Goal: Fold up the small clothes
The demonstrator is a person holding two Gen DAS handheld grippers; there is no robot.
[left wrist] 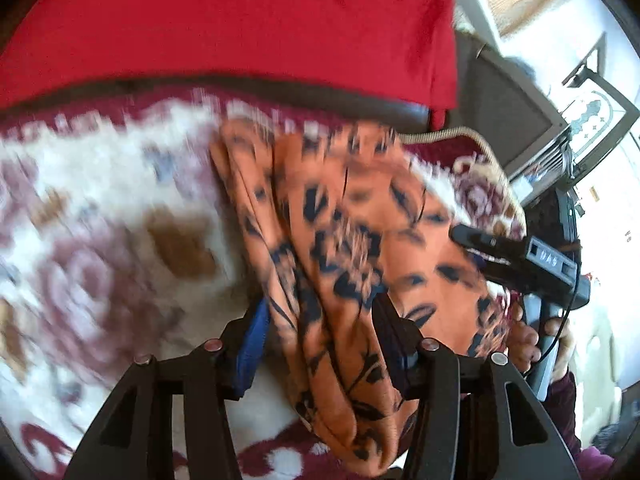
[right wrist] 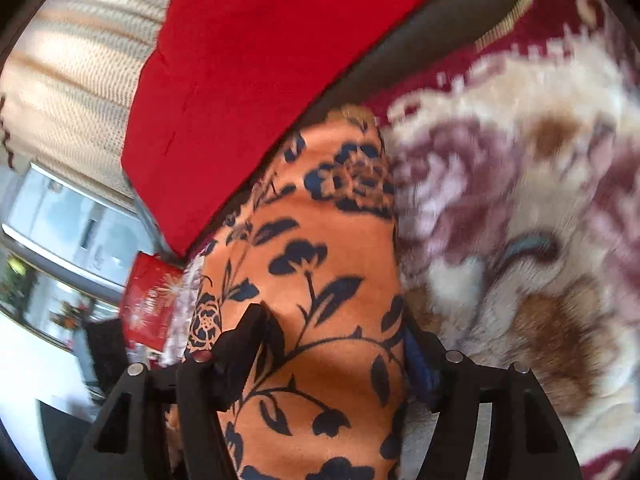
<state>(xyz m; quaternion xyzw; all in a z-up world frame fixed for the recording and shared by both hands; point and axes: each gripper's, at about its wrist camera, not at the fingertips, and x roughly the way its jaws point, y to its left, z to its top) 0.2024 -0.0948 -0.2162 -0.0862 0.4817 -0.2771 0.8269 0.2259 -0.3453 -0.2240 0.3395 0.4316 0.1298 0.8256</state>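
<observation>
An orange garment with a dark blue flower print (left wrist: 344, 248) is held up over a fleecy floral blanket (left wrist: 100, 216). My left gripper (left wrist: 320, 312) has its two fingers on either side of a bunched fold of it and grips it. My right gripper (right wrist: 336, 340) has the same orange garment (right wrist: 320, 248) between its fingers and grips it. In the left wrist view the right gripper (left wrist: 516, 256) shows at the right, held in a hand, its tip against the cloth.
A red cushion (left wrist: 240, 20) on a dark seat edge lies behind the blanket; it also shows in the right wrist view (right wrist: 260, 60). A window with a cream curtain (right wrist: 72, 60) and a red packet (right wrist: 148, 300) are at the left there.
</observation>
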